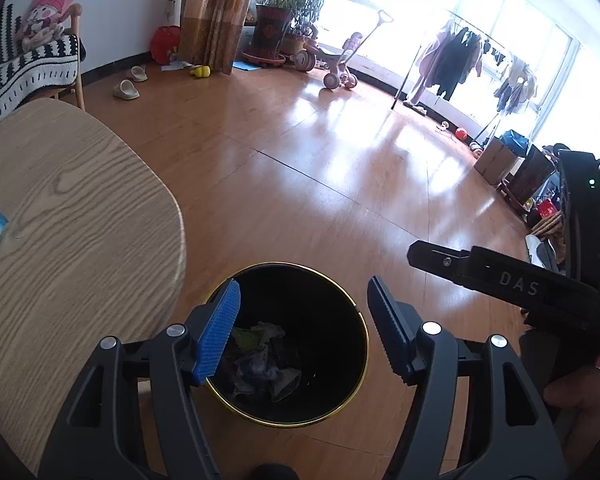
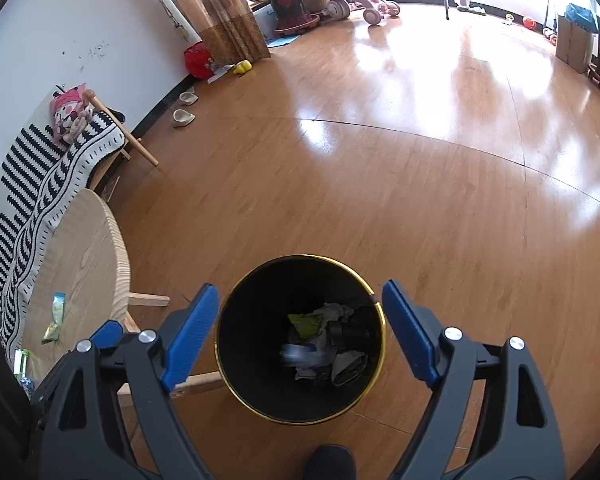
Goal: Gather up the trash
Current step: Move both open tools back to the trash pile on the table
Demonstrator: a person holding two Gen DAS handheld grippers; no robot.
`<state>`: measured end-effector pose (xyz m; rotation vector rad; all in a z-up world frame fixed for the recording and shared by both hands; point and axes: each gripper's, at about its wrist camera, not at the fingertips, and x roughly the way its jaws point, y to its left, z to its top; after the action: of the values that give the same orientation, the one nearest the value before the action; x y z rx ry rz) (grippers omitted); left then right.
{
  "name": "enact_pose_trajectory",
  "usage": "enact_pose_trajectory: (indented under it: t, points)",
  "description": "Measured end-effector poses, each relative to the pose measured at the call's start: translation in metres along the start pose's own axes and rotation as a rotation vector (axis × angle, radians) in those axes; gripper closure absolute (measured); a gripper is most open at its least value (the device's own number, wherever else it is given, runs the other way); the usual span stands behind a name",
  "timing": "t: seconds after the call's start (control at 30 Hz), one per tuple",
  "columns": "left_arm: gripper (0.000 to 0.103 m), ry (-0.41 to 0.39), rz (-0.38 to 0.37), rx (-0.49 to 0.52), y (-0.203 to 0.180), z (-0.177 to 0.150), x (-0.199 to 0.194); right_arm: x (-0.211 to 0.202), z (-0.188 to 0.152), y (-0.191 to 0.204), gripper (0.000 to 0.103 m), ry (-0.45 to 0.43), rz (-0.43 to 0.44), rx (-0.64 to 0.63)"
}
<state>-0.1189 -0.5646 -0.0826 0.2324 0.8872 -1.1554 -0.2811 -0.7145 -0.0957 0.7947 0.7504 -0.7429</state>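
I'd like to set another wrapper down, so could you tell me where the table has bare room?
The table is bare across its middle and the edge nearest the bin. Wrappers crowd its near side by the striped blanket. The floor beyond the bin is open.

You are looking down into a round black bin with a thin gold rim, standing upright on the wooden floor just beside the edge of the round desk. At the bottom of the bin lies a loose heap of crumpled trash: a yellow-green wrapper, pale and grey scraps, something dark, and one blurred bluish piece. On the desk, well apart from the bin, a flat green-and-blue snack packet still lies uncollected near the desk's middle.
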Motion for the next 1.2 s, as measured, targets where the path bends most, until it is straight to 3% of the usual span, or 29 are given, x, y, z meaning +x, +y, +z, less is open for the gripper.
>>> enact_pose_trajectory:
  t: [0.2,0.37,0.7,0.93,1.2]
  points:
    - [0.018,-0.047,0.039,-0.027,0.026,-0.002,-0.052,-0.007,-0.005,0.048,0.022,0.001,0.045,-0.084]
    - [0.013,-0.103,0.132,-0.067,0.071,-0.008,-0.113,-0.019,-0.016,0.119,0.021,-0.008,0.129,-0.183]
    - [0.012,-0.209,0.438,-0.310,0.209,-0.048,-0.252,-0.026,-0.080,0.299,0.021,0.023,0.291,-0.470]
    - [0.010,-0.241,0.636,-0.522,0.314,-0.107,-0.346,-0.028,-0.137,0.409,0.021,0.072,0.391,-0.625]
    - [0.008,-0.234,0.780,-0.721,0.402,-0.180,-0.413,-0.018,-0.221,0.510,0.020,0.151,0.458,-0.809]
